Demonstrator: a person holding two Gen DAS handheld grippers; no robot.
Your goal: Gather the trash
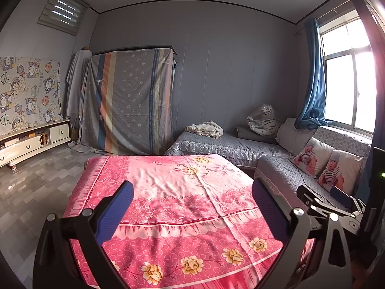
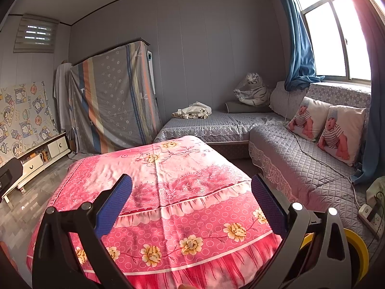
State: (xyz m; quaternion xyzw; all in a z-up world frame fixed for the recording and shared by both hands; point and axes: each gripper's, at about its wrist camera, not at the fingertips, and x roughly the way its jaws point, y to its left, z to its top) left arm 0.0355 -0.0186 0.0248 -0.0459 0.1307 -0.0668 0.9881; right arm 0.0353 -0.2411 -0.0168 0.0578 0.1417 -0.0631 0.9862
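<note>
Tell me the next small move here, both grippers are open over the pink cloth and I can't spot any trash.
Probably pan both cameras down and around before reaching. The left gripper and right gripper hang open and empty above the pink floral cloth, whose top shows nothing loose. The only crumpled item in view is a beige cloth bundle on the grey sofa, not clearly trash.

Left wrist view: left gripper [image 1: 192, 207] held wide apart above a pink floral cloth [image 1: 178, 192].
Nothing lay between its blue pads [image 1: 115, 214]. A grey sofa [image 1: 276, 166] stood beyond, and the right gripper [image 1: 336, 200] showed at the right edge.
</note>
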